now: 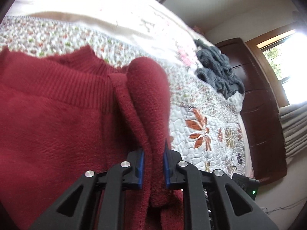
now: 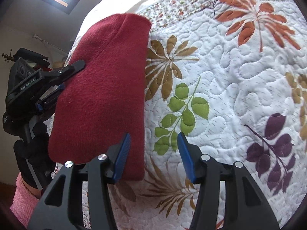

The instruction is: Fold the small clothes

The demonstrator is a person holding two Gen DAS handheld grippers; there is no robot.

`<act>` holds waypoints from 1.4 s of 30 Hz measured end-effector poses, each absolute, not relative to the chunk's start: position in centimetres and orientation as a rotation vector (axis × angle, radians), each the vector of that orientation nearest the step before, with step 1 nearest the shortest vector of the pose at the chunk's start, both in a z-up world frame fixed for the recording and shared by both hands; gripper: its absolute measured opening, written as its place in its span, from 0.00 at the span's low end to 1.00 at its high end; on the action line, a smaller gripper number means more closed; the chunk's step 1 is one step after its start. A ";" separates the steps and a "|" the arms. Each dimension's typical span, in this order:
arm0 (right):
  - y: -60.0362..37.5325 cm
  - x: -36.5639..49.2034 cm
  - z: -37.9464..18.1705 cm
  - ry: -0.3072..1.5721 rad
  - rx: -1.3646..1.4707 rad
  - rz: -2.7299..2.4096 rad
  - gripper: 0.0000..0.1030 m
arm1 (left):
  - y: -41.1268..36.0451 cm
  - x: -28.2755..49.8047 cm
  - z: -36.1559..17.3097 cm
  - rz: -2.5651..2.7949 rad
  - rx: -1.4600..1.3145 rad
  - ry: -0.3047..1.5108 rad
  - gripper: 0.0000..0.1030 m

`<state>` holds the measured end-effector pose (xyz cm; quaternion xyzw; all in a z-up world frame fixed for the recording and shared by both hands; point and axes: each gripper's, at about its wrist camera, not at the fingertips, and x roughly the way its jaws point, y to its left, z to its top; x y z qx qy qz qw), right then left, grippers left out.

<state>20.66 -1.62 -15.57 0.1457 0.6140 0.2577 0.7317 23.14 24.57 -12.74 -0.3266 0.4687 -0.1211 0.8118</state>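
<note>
One red sweater (image 1: pixel 57 115) fold between left gripper (image 1: pixel 153 164) pads, right gripper (image 2: pixel 153 153) beside it.

A white quilted bedspread (image 2: pixel 239 80) printed with orange, brown, green and purple leaf sprays covers the bed. At its far end lies a cream pillow (image 1: pixel 92 17) with faint floral embroidery. A crumpled grey knitted garment (image 1: pixel 218 71) rests on the bedspread near the bed's edge. Beyond it stands a dark brown wooden cabinet (image 1: pixel 257 103), beside a brightly lit window (image 1: pixel 284 57) with a wooden frame. Pale folded curtain fabric (image 1: pixel 293 126) hangs below the window.
</note>
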 end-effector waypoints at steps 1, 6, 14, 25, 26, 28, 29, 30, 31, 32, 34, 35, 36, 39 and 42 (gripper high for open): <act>-1.6 20.5 -15.3 1.347 0.319 0.566 0.50 | 24.9 22.9 -12.4 -0.257 -0.693 0.996 0.15; -1.1 20.0 -14.5 1.334 0.294 0.573 0.50 | 27.6 21.4 -10.7 -0.241 -0.687 0.967 0.15; 1.3 19.6 -13.6 1.328 0.263 0.613 0.50 | 34.6 18.1 -7.5 -0.162 -0.651 0.907 0.15; 6.4 18.2 -12.3 1.328 0.167 0.680 0.50 | 43.4 13.8 -8.7 -0.025 -0.674 0.922 0.15; 6.7 18.1 -12.3 1.328 0.159 0.685 0.50 | 44.1 13.2 -8.9 -0.020 -0.684 0.917 0.15; 7.4 18.0 -12.2 1.331 0.139 0.695 0.50 | 45.6 12.3 -9.5 0.002 -0.717 0.906 0.15; 7.7 17.9 -12.2 1.331 0.132 0.697 0.50 | 45.8 12.0 -9.9 0.012 -0.723 0.905 0.15; 8.1 17.8 -12.2 1.331 0.125 0.700 0.50 | 46.2 11.8 -10.3 0.022 -0.723 0.909 0.15; 8.5 17.8 -12.2 1.332 0.117 0.705 0.50 | 46.7 11.7 -11.0 0.035 -0.725 0.918 0.15; 8.7 17.7 -12.2 1.334 0.115 0.707 0.50 | 47.0 11.7 -11.5 0.042 -0.734 0.924 0.15; 9.3 17.6 -12.4 1.341 0.109 0.713 0.50 | 47.3 11.8 -13.0 0.049 -0.752 0.951 0.15; 9.6 17.4 -12.4 1.345 0.104 0.713 0.50 | 47.4 11.8 -13.7 0.052 -0.755 0.961 0.15; 9.8 17.4 -12.5 1.347 0.098 0.713 0.50 | 47.4 11.9 -14.2 0.049 -0.760 0.970 0.15; 10.3 17.4 -12.8 1.361 0.086 0.715 0.50 | 47.4 11.7 -15.2 0.036 -0.775 0.984 0.16; 10.8 17.3 -13.0 1.373 0.085 0.719 0.50 | 47.6 11.0 -14.6 0.009 -0.801 0.979 0.19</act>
